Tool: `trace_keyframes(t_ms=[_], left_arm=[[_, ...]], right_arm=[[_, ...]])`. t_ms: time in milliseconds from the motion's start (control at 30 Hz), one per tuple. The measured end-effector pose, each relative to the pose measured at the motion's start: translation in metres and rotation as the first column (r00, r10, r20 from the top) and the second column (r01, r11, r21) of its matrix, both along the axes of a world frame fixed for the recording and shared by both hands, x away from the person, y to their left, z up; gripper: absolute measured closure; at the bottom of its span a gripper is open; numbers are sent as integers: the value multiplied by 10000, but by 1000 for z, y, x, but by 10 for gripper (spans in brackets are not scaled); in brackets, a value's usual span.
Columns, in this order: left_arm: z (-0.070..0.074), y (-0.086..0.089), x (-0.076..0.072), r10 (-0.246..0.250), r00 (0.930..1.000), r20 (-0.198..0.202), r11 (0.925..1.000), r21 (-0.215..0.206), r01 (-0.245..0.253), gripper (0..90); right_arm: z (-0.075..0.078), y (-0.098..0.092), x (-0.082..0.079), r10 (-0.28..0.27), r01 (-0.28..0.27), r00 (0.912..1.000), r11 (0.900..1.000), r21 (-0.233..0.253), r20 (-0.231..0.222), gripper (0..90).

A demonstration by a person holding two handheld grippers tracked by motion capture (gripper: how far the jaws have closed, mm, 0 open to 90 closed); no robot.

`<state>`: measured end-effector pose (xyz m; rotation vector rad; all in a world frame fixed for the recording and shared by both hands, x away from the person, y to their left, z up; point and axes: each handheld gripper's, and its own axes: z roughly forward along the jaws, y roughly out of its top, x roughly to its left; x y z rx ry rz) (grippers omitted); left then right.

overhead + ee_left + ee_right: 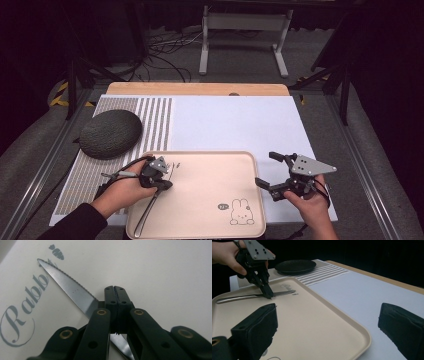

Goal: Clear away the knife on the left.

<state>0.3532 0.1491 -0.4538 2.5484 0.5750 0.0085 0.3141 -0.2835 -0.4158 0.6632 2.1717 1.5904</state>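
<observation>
A: So, how many of each, nearest first?

B: Two hands, two claws. The left claw [164, 184] is pressed together on one knife [148, 211], which lies flat on the left part of the one tray [210, 200]. The right claw [267, 172] stands spread with nothing between its jaws, just past the tray's right edge, above the white mat [235, 122].

A: What is hard to make out?

B: In the left gripper view the jaws cover the knife's middle; the serrated blade [67, 287] comes out on the far side toward the printed word "Rabbit" [25, 312], whose end the blade tip hides. The tray's near edge is cut off at the bottom of the high view.

A: Materials and shapes?

B: The tray is a smooth beige rectangle with rounded corners, with one small rabbit drawing [242, 212] near its front right. The knife is shiny metal. Farther left, one dark, rough-textured round plate [110, 133] sits on a grey-striped cloth [150, 120]. Beyond, the wooden tabletop [197, 89] shows as a strip.
</observation>
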Motion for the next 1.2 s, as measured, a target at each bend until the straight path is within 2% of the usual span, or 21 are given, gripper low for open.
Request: trace_keyframes(t_ms=[167, 467, 633, 1200], left_arm=[[-1, 5, 0, 139, 9999, -15, 9998, -104, -139, 900], [0, 17, 0, 367, 9993, 22, 9993, 68, -367, 900], [-1, 22, 0, 548, 9985, 93, 9985, -60, -547, 900], [-1, 37, -2, 852, 9963, 70, 9963, 95, -853, 900]], right_arm=[[0, 0, 0, 2, -2, 10000, 10000, -10, -1, 34], [-1, 1, 0, 28, -28, 10000, 10000, -31, -23, 34], [-1, 1, 1, 35, -35, 10000, 10000, -46, -30, 34], [-2, 2, 1, 61, -61, 10000, 10000, -77, -60, 34]])
